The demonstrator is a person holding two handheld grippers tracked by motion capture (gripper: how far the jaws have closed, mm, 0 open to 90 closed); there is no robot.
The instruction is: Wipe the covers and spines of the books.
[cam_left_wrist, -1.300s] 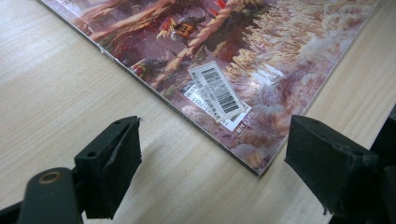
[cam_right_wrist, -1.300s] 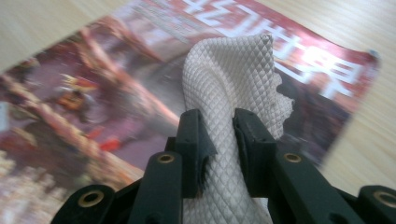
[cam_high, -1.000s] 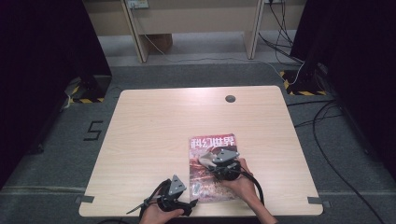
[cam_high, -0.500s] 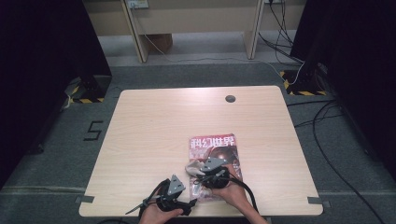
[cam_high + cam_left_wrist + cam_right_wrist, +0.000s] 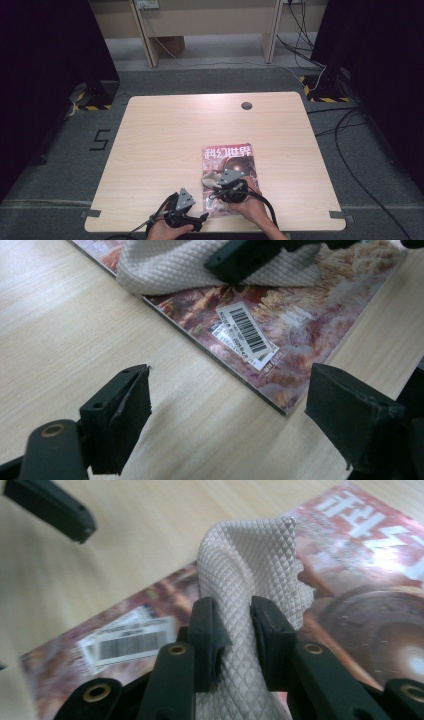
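A magazine [image 5: 235, 155] with a red cover lies on the wooden table [image 5: 200, 125], near its front edge. My right gripper [image 5: 218, 183] sits over the lower part of the cover, shut on a white waffle-weave cloth [image 5: 209, 177]. In the right gripper view the cloth [image 5: 250, 565] stands up, pinched between the two jaws of my right gripper [image 5: 239, 625], above the magazine [image 5: 360, 550]. My left gripper [image 5: 194, 218] rests low by the table's front edge, left of the magazine. Its jaws stand open and empty [image 5: 230, 410], facing the magazine's barcode corner [image 5: 250, 335] and the cloth [image 5: 170, 265].
A round cable hole [image 5: 246, 105] sits near the table's far edge. Cables [image 5: 350, 150] trail over the grey floor to the right. Desk legs [image 5: 145, 30] and dark curtains stand beyond the table.
My right gripper has slid with the cloth along the cover, toward the front edge and slightly left. The left gripper has stayed where it was.
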